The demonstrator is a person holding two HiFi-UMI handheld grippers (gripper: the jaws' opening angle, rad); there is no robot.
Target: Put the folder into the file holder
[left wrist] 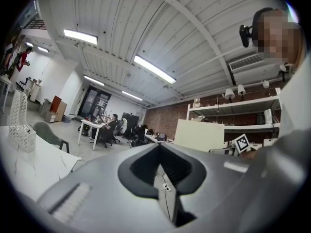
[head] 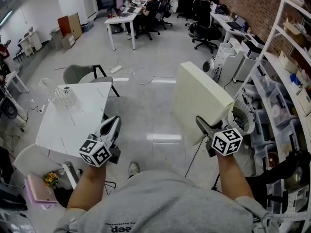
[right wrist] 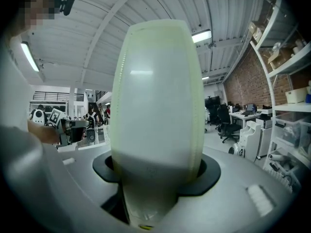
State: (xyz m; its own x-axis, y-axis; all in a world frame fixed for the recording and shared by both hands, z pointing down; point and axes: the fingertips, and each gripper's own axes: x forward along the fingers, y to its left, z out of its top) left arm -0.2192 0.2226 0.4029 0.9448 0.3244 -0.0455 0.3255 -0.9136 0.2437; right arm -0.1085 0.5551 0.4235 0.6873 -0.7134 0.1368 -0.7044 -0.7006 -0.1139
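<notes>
White table (head: 80,126); mesh file holder (head: 58,94) on it.

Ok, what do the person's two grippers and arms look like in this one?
Both the left gripper and right gripper have smooth grey shells with black pads round the jaws, and each carries a cube of black-and-white square markers. The person wears a grey short-sleeved shirt.

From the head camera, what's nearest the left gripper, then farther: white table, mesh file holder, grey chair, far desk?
1. white table, just left of the left gripper.
2. file holder, on the table's far end.
3. grey chair, behind the table.
4. far desk, across the room.
</notes>
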